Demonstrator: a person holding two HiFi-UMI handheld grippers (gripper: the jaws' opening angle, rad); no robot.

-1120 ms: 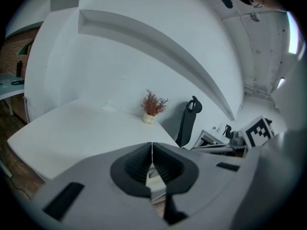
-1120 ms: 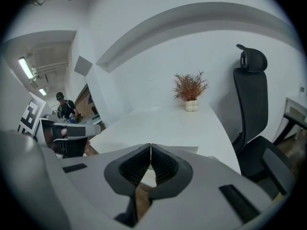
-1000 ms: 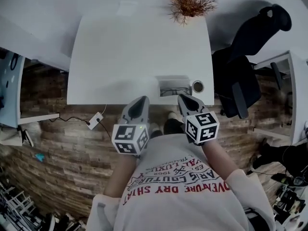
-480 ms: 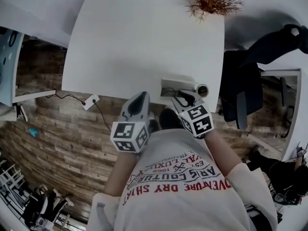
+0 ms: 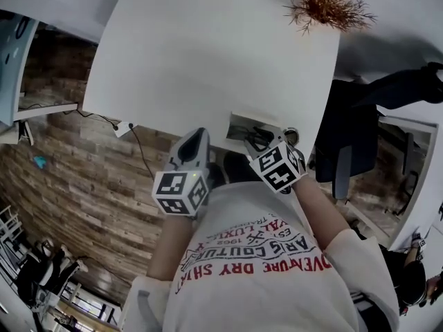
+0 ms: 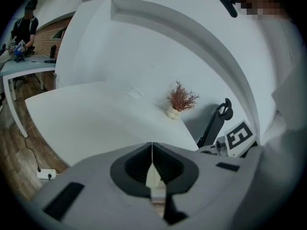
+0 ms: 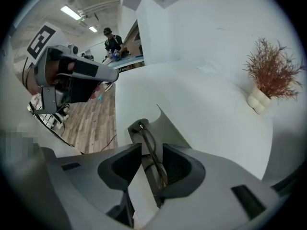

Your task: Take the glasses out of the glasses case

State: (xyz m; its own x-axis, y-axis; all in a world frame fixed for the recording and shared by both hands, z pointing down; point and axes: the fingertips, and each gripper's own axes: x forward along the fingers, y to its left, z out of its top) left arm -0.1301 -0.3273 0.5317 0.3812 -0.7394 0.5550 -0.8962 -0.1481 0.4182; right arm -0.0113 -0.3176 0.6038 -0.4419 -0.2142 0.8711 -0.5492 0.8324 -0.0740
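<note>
The glasses case (image 5: pixel 243 125) lies open at the near edge of the white table (image 5: pixel 208 54), with dark-framed glasses (image 5: pixel 260 140) inside it. My right gripper (image 5: pixel 259 145) points steeply down over the case. In the right gripper view the glasses (image 7: pixel 142 129) run along the gap of the right gripper (image 7: pixel 151 150), above the grey case (image 7: pixel 161 124). Its jaws have just been opening and stand open, with the frame between them and the pads not pressing on it. My left gripper (image 5: pixel 199 135) hangs left of the case, off the table edge, its jaws (image 6: pixel 152 150) shut on nothing.
A dried plant in a small vase (image 5: pixel 325 2) stands at the table's far right. A small round object (image 5: pixel 291 135) sits just right of the case. A black office chair (image 5: pixel 353 130) is to the right. A power strip (image 5: pixel 123 128) with a cable lies on the wood floor.
Both grippers have sunk. The right one rolled and came down from in front of the case onto it, and its jaws opened around the glasses. The left stayed shut.
</note>
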